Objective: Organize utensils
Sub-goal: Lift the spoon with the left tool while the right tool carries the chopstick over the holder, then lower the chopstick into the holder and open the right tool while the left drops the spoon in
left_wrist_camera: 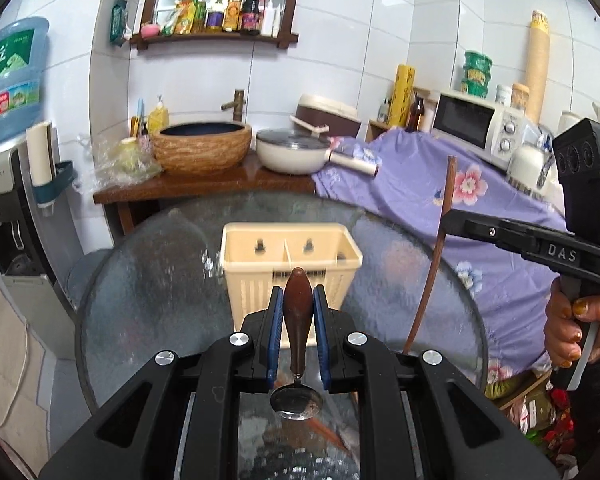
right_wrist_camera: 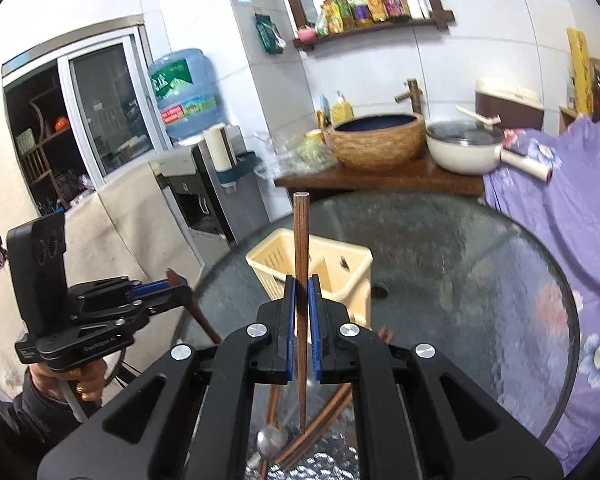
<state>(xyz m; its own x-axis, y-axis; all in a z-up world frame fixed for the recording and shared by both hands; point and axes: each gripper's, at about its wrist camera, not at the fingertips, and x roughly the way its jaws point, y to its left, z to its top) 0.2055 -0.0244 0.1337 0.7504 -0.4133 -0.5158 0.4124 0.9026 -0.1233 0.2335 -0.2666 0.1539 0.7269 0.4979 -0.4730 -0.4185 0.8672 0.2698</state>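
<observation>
With the left claw (left_wrist_camera: 298, 304) clamped on a spoon (left_wrist_camera: 298, 312) and the right claw (right_wrist_camera: 302, 300) on a chopstick (right_wrist_camera: 301, 280), both near the cream caddy (left_wrist_camera: 290, 256), either utensil could pivot, missing its compartment.

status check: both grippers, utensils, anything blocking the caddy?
Left gripper shut on brown-handled metal spoon. Right gripper shut on brown wooden chopstick. Cream plastic caddy unobstructed.
</observation>
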